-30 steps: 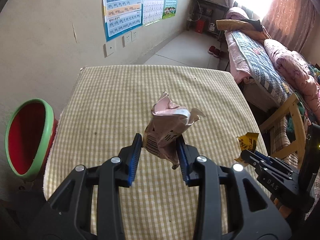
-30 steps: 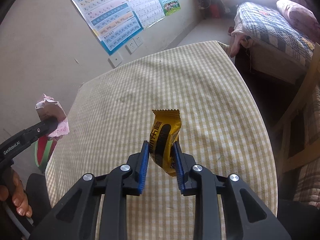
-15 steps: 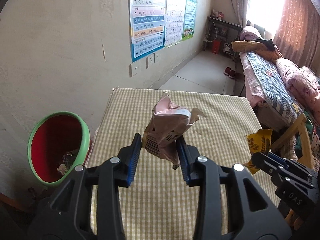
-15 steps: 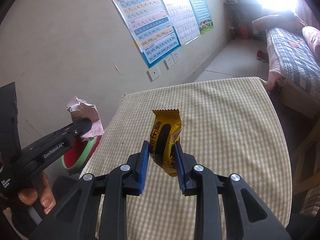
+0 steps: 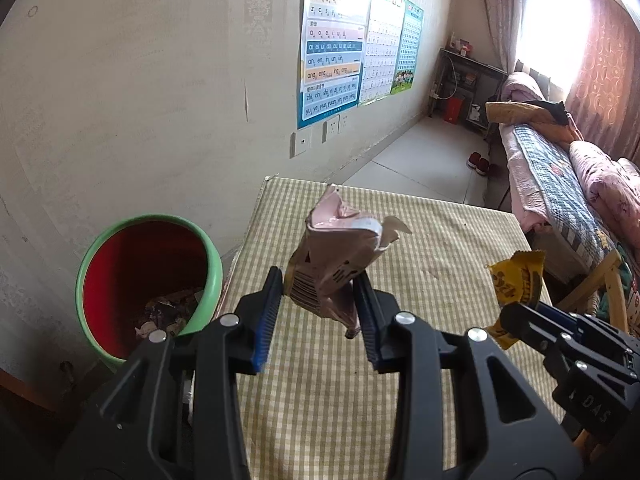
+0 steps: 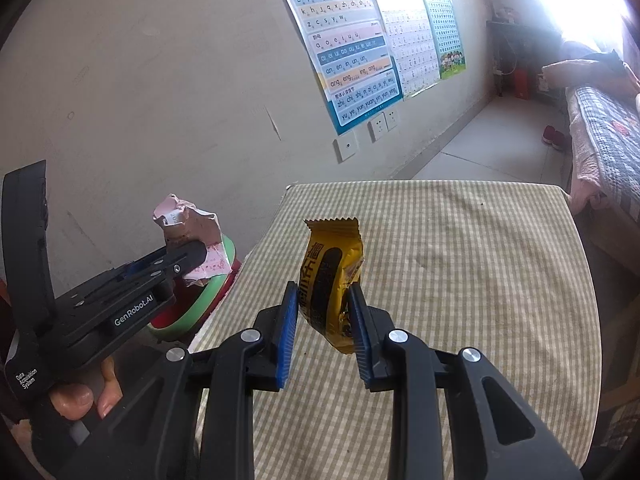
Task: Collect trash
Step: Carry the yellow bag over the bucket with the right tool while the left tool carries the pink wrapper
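My left gripper (image 5: 318, 286) is shut on a crumpled pink wrapper (image 5: 334, 258), held above the checked table (image 5: 440, 248) near its left side. The same wrapper (image 6: 192, 232) shows at the left of the right wrist view, clamped in the left gripper (image 6: 188, 254). My right gripper (image 6: 324, 300) is shut on a yellow snack wrapper (image 6: 332, 280), upright over the table (image 6: 480, 260); that wrapper (image 5: 516, 284) also appears at the right of the left wrist view. A green-rimmed red bin (image 5: 148, 276) with litter in its bottom stands left of the table, below and left of the pink wrapper.
A plaster wall with posters (image 5: 332, 48) and sockets runs along the left. A bed (image 5: 560, 176) with quilts and a wooden chair (image 5: 600, 280) stand right of the table. A hand (image 6: 80, 396) grips the left tool. Tiled floor lies beyond the table.
Both grippers rose and swung left with their wrappers still held. The bin came further into view and nearer the left gripper, its inside now showing litter.
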A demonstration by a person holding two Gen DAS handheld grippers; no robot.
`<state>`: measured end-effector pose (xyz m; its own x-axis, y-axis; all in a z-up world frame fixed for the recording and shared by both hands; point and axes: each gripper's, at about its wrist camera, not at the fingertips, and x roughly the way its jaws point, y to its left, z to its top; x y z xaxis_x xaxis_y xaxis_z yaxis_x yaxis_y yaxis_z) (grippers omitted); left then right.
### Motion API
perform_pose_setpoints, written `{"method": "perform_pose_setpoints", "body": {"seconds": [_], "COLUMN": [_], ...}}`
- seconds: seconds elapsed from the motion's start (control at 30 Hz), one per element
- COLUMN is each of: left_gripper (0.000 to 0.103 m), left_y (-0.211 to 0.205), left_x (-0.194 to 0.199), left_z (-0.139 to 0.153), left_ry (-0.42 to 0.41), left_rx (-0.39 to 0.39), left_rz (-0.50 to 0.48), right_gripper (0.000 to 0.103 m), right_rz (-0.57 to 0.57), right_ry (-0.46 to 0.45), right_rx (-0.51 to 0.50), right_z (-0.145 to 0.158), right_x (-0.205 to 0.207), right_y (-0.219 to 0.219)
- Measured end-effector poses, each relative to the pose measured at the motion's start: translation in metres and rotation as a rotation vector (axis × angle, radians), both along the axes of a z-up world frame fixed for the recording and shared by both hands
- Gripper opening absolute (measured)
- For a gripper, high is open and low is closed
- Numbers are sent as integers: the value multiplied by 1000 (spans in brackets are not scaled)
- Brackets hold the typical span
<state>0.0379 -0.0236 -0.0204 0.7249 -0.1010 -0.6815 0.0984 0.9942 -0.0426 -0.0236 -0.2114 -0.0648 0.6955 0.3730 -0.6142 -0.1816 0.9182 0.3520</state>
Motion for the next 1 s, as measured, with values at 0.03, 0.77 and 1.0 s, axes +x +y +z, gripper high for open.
{"method": "perform_pose_setpoints", "body": {"seconds": [0.03,0.77,1.0], "left_gripper": [35,36,36], "left_y": [3,91,136], "left_x": [0,5,11], "left_z": [0,-8,-15], "left_ry": [-1,2,24], "left_rx": [-4,-10,-4], "left_rz": [4,203,302], "right_gripper": [27,27,27], "right_rz": [4,152,219], "right_ry": [-2,27,14], "right_rx": [-2,-46,-37], "right_z": [0,-5,4], "right_x": [0,27,51], "right_y": [3,77,114]}}
